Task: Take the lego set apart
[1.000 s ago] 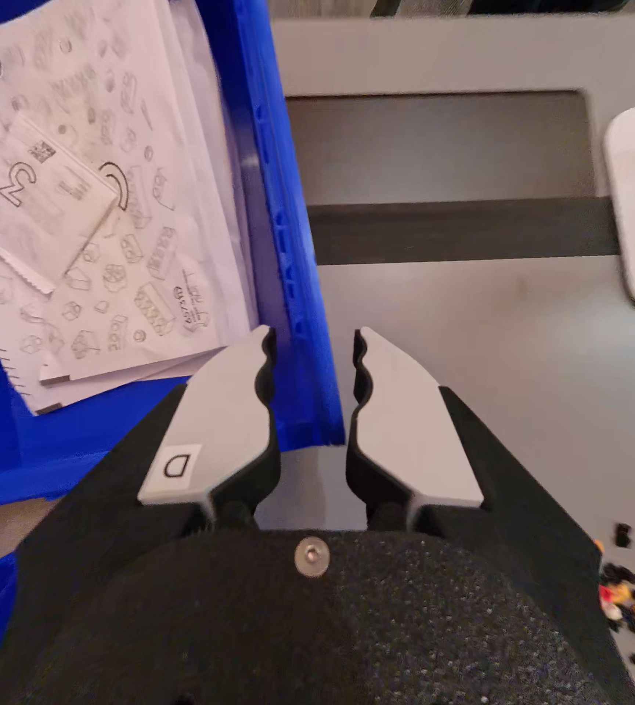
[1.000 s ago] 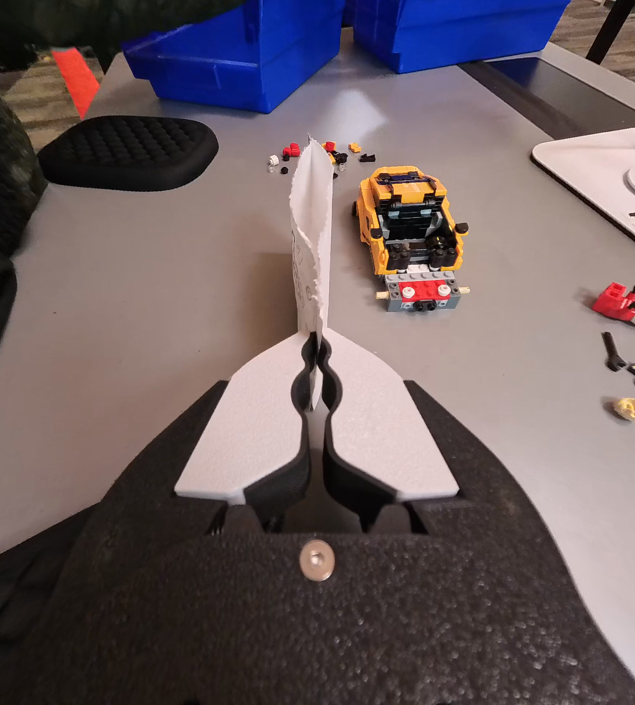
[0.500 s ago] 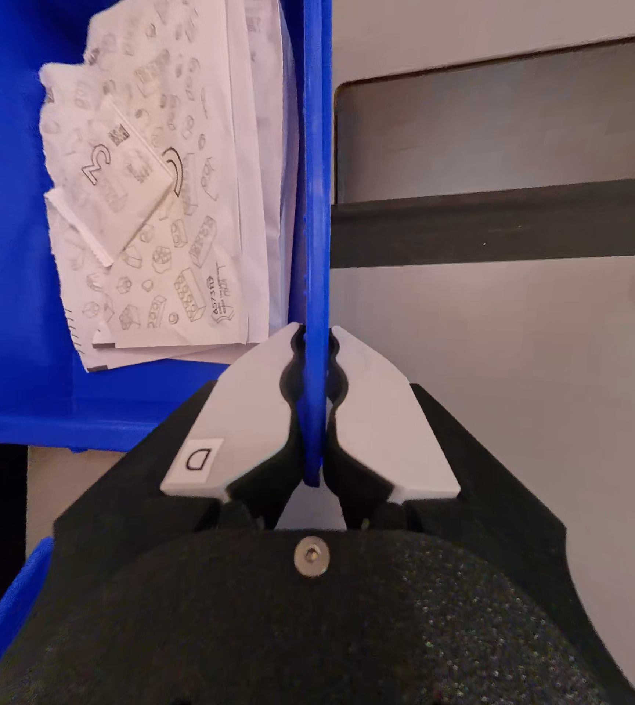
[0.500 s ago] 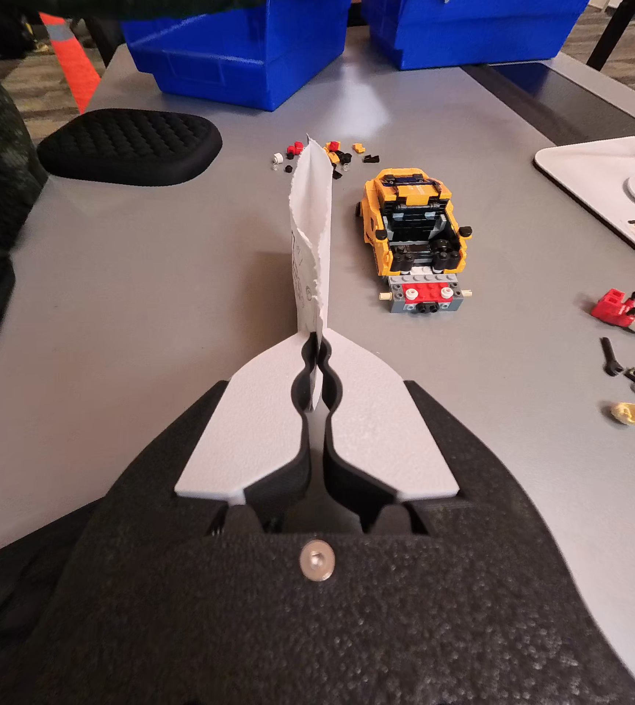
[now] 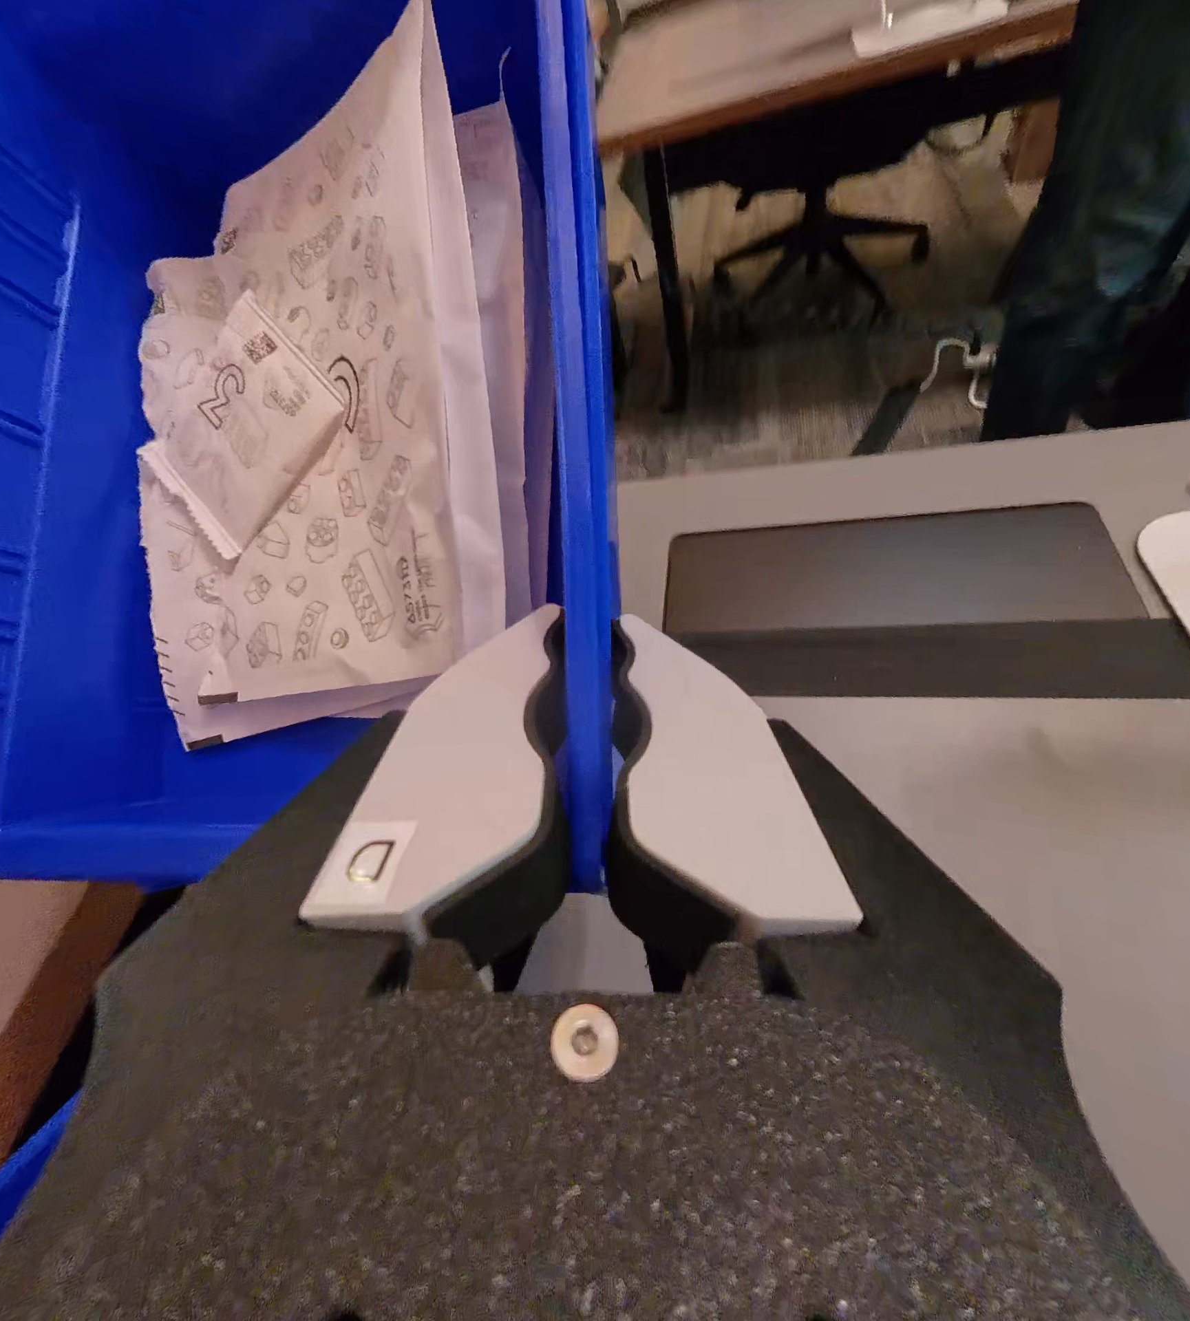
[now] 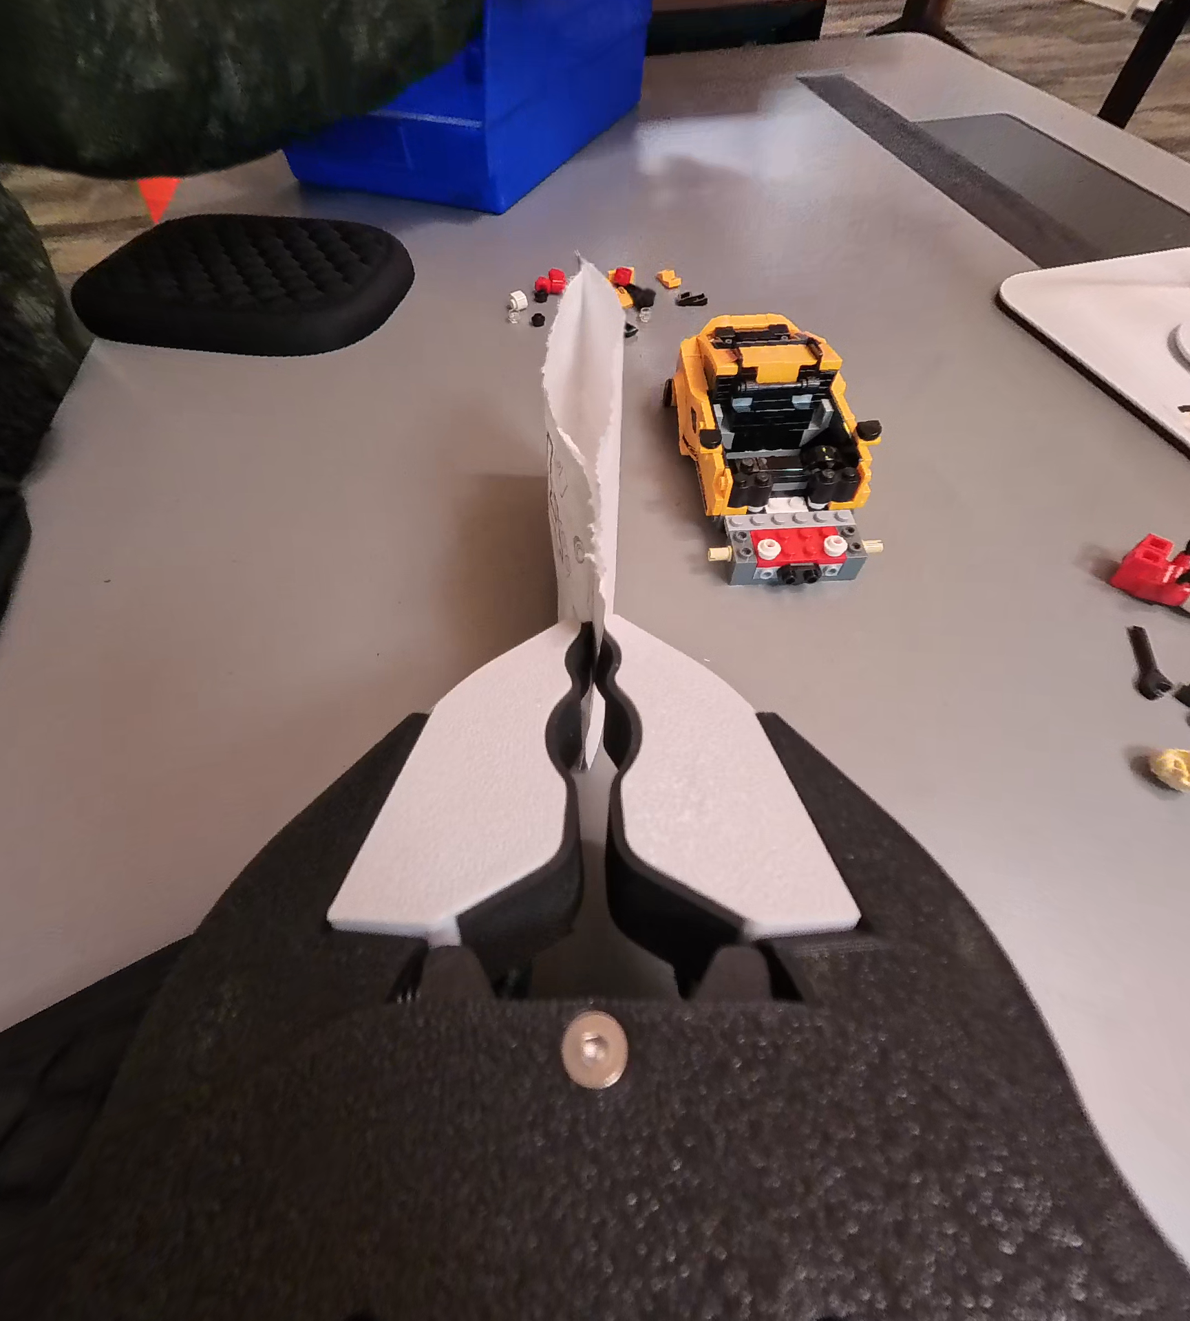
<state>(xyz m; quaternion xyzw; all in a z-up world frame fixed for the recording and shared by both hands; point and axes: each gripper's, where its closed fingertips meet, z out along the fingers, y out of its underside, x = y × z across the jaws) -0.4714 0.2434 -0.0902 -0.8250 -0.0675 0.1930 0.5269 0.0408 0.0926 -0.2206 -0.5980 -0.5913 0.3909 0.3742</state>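
Both grippers busy: left gripper [image 5: 586, 715] clamps blue plastic bin wall [image 5: 581, 429], right gripper [image 6: 593, 686] pinches white paper bag [image 6: 586, 443]; yellow lego car [image 6: 767, 436] sits mid-desk, ahead-right of right gripper, nose pointing away, so right's nearer.

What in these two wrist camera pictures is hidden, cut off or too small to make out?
- Left wrist view: the blue bin runs off the frame's top and left; the left gripper covers its near corner.
- Right wrist view: the paper bag held by the right gripper hides some small loose pieces behind it.
- Right wrist view: the yellow lego car shows no underside.
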